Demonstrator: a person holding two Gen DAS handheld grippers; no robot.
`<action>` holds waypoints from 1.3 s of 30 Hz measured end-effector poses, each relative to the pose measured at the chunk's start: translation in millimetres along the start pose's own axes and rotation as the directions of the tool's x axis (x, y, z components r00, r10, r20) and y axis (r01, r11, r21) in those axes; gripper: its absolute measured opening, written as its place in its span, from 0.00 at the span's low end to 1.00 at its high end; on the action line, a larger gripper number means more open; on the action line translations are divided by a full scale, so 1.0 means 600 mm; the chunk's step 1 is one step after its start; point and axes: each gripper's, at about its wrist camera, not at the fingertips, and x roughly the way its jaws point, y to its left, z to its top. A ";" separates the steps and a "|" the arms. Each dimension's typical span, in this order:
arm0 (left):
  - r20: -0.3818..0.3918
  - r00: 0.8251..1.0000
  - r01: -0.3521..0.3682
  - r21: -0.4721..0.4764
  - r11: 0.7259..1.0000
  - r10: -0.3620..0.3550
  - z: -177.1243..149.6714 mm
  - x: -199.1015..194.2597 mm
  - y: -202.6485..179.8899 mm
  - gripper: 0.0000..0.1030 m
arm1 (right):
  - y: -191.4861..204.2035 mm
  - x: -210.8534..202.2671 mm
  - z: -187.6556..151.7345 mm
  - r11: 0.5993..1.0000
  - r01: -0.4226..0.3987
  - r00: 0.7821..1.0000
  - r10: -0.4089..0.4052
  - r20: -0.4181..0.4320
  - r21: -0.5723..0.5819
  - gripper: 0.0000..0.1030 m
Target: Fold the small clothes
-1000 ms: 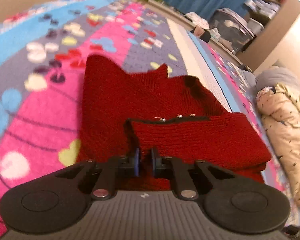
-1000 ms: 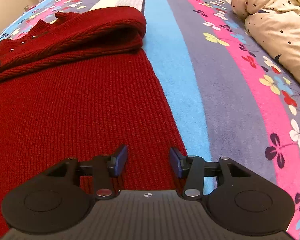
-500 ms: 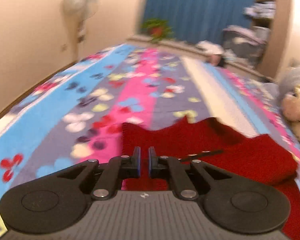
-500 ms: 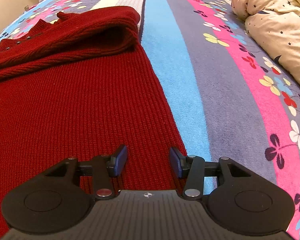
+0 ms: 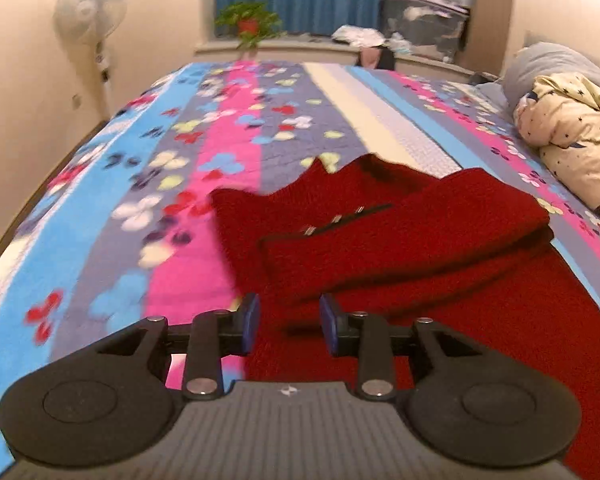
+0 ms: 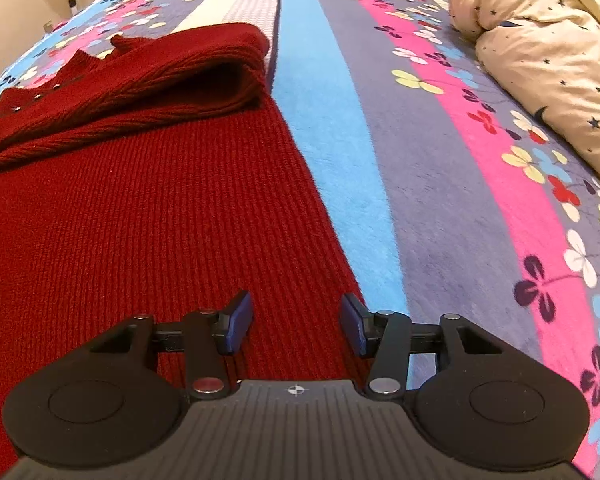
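A dark red knit sweater (image 5: 400, 248) lies on the striped floral bedspread (image 5: 140, 184), with a sleeve folded across its chest. My left gripper (image 5: 288, 320) is open and empty, raised above the sweater's left edge. In the right wrist view the sweater (image 6: 148, 208) fills the left half, its folded sleeve (image 6: 172, 76) lying at the far end. My right gripper (image 6: 296, 320) is open and empty, just above the sweater's near right edge.
A cream star-print duvet (image 5: 572, 144) and grey pillow (image 5: 552, 64) lie at the right; the duvet shows in the right wrist view (image 6: 540, 40). A standing fan (image 5: 88, 12), a potted plant (image 5: 248, 24) and storage boxes (image 5: 424, 20) stand beyond the bed.
My left gripper has let go of the sweater's folded sleeve, lifted and drawn back, and its jaws have opened. The right gripper has stayed open and still.
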 end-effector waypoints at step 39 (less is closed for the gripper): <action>-0.433 0.899 -0.057 -0.248 0.967 -0.058 -0.297 -0.175 0.029 0.51 | -0.147 -0.048 -0.126 0.989 -0.113 0.985 0.125 -0.122 0.099 0.61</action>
